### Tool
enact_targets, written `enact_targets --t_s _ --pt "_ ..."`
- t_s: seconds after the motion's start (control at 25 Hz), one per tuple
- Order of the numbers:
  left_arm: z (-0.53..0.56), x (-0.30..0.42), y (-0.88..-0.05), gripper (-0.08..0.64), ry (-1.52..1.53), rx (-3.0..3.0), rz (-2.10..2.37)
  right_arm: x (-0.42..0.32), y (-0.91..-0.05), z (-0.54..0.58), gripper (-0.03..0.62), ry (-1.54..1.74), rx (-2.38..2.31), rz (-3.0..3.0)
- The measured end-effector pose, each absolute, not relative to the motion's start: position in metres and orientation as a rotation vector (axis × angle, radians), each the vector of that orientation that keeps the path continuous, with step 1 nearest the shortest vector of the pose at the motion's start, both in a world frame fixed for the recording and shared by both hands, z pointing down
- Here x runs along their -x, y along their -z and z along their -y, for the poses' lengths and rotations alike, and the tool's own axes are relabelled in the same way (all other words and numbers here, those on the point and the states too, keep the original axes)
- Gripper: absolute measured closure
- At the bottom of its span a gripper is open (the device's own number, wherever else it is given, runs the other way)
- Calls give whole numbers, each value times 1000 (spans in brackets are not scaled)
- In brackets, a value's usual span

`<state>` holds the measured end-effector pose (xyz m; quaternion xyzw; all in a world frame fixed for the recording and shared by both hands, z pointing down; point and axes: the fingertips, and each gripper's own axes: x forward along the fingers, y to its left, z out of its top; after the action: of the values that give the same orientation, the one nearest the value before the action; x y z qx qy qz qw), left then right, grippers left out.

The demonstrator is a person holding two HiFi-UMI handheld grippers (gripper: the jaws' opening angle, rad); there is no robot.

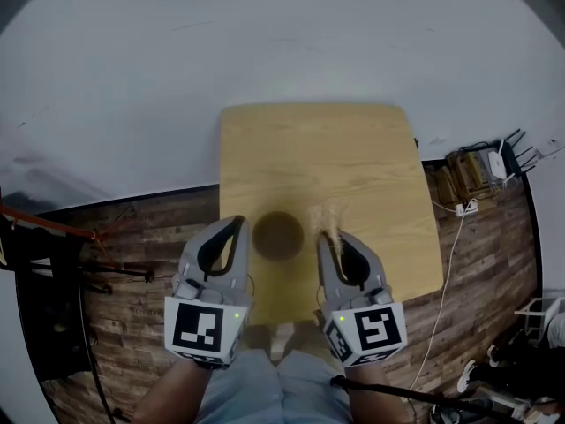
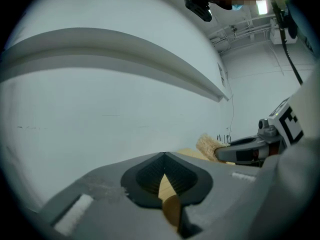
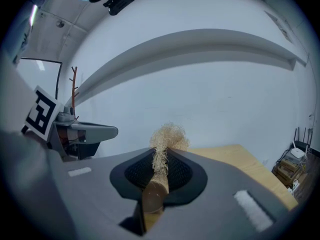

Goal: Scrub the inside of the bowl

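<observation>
— What do your claws hold?
— My right claw [image 1: 331, 237] is clamped on a wooden-handled brush [image 3: 167, 136], with the pale bristles sticking out past the tips. My left claw [image 1: 237, 225] has its jaws together with nothing in them.
— And the bowl?
— The dark bowl [image 1: 278, 235] sits on the table [image 1: 353, 157] near its near edge, between my two claws. The bristles are just beside its right rim.
— Beyond that?
— Light wood up to the far edge, then a white wall [image 1: 265, 42].

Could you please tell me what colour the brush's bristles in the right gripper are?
The bristles are pale straw-beige, clearest in the right gripper view.
</observation>
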<state>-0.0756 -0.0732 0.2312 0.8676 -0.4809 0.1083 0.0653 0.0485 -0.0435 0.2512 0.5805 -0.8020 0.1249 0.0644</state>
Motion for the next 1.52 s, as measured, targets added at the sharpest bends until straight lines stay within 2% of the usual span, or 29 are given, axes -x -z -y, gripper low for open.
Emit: enact_targets --t_s 0.52,0.8,1.52 --pt "69 83 -337 538 -454 -2330 1445 -21 -326 55 545 -575 -1435 2477" --pt "70 81 -382 476 -449 -2213 1383 -13 -353 53 545 -619 -1360 2459" --pt "81 78 -426 474 -478 -2116 1369 -18 -374 62 545 -671 -1308 2435"
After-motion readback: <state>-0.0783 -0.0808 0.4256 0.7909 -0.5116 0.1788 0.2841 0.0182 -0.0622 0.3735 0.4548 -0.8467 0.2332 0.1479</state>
